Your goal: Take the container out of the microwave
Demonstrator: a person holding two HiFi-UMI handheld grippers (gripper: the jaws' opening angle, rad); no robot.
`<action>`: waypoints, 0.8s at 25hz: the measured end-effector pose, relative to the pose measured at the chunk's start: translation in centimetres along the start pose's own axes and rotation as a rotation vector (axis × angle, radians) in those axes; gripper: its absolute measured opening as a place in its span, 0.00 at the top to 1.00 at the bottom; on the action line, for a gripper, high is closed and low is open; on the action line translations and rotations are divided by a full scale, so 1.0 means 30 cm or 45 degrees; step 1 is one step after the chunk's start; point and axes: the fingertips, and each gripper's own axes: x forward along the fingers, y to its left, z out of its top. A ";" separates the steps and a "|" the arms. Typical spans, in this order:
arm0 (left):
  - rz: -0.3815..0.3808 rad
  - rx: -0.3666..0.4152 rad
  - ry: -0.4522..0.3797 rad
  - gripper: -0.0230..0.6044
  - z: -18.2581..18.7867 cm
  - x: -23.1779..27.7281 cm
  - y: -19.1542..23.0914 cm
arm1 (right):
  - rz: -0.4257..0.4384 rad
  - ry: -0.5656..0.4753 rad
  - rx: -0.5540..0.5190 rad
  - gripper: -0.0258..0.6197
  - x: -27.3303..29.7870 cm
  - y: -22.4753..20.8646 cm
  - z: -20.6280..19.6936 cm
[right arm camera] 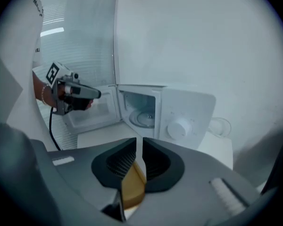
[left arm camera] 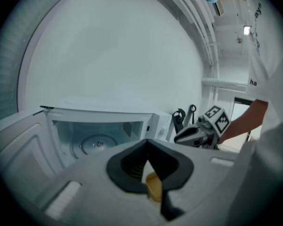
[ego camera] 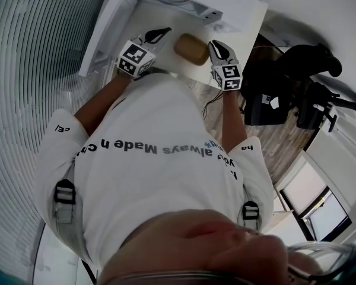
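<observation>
Flanking the tan container point(ego camera: 193, 49) at top centre, left gripper point(ego camera: 164, 32) is pressed together, right gripper point(ego camera: 217, 46) slightly spread, empty.

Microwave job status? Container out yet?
Done: container sits on the table outside the microwave; turntable bare. In hand: nothing, right gripper jaws slightly apart, off the container. Remaining: only the open door, if it needs closing.

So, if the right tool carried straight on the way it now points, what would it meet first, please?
Probably the microwave, at its open front near the knob; the container sits lower, under that line. Depth is unclear, so the table might come first.
</observation>
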 end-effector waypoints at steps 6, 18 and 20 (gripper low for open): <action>-0.030 -0.006 -0.038 0.96 0.054 0.009 -0.016 | -0.064 -0.164 0.104 0.90 -0.060 0.054 0.186; -0.056 -0.008 -0.156 0.96 0.266 -0.080 -0.053 | -0.166 -0.298 0.109 0.92 -0.161 0.157 0.498; -0.056 -0.004 -0.177 0.96 0.305 -0.098 -0.061 | -0.177 -0.312 0.107 0.92 -0.179 0.175 0.533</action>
